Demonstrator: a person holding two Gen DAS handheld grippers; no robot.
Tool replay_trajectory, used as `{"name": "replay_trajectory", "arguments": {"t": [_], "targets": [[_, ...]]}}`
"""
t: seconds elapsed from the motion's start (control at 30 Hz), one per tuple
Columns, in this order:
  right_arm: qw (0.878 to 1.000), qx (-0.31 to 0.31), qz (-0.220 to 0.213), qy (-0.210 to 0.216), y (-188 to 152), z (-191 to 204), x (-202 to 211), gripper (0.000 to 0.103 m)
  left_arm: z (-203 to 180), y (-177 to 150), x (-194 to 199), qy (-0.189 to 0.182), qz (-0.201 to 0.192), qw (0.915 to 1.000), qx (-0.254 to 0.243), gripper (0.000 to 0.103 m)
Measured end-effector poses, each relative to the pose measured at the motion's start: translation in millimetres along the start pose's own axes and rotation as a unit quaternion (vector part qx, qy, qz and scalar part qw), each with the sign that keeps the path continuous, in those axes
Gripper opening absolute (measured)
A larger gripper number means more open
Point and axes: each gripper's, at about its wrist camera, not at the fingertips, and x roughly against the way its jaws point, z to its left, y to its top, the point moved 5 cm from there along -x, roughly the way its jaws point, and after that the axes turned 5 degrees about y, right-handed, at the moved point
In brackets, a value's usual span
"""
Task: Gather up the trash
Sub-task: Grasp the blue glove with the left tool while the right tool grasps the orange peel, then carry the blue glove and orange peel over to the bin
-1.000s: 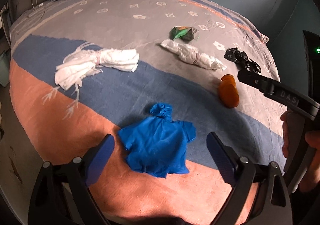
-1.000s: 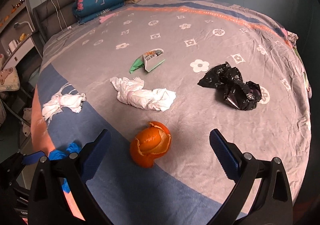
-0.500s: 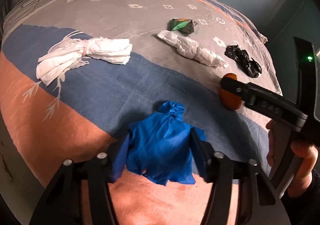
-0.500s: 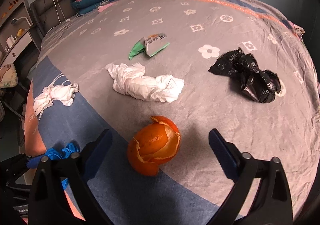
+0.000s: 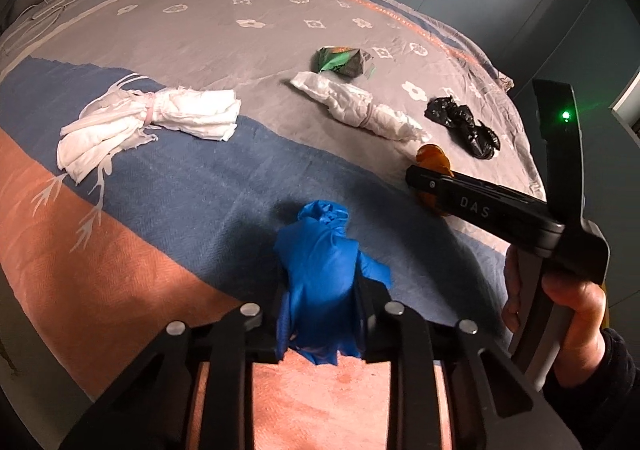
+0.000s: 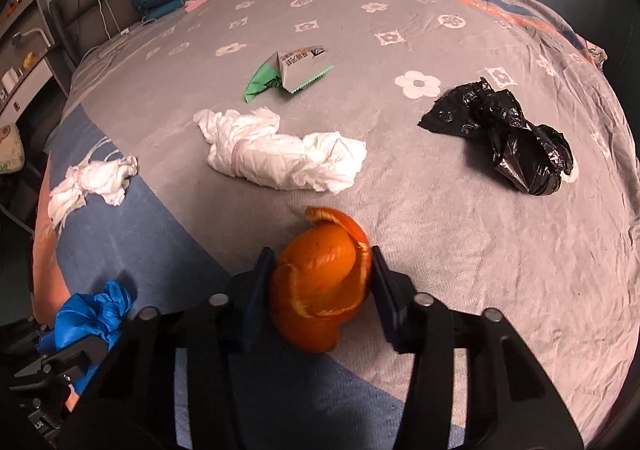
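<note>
Left wrist view: left gripper (image 5: 320, 314) fingers are closing on the blue glove (image 5: 322, 282), which is pinched between them on the bed (image 5: 200, 34). Right gripper (image 6: 320, 290) fingers are closing on the orange peel (image 6: 320, 286), pads against both its sides. Beyond the orange peel lie a white tissue wad (image 6: 280, 158), a green wrapper (image 6: 288, 70) and a black bag (image 6: 512, 138).

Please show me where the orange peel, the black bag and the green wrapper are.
orange peel (image 6: 320, 290): right wrist view, middle of the curled skin.
black bag (image 6: 516, 130): right wrist view, crumpled middle.
green wrapper (image 6: 292, 68): right wrist view, grey printed face.
</note>
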Motion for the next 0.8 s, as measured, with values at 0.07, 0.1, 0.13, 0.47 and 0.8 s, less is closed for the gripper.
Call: {"name": "replay_trajectory", "arguments": {"t": [0.07,0.1,0.13,0.47,0.8], "targets": [[1.000,0.004,-0.004,-0.003,1.3,0.6,2.3,0.040,0.1,-0.3,2.3,-0.001,-0.003,1.0000,0.000,0.021],[1.000,0.003,-0.007,-0.001,1.3,0.9,4.6,0.039,0.5,-0.4,3.5,-0.001,-0.004,1.0000,0.000,0.021],[1.000,0.003,-0.008,0.000,1.9,1.0,6.4,0.039,0.2,0.0,5.4,-0.002,-0.006,1.0000,0.001,0.021],[0.999,0.005,-0.050,0.020,9.8,4.7,59.1,0.038,-3.4,4.4,41.4,0.007,-0.044,0.9990,-0.004,0.020],[0.996,0.016,-0.073,0.044,4.2,11.5,127.5,0.038,-22.5,1.8,93.5,0.023,-0.096,0.9949,-0.019,0.020]]}}
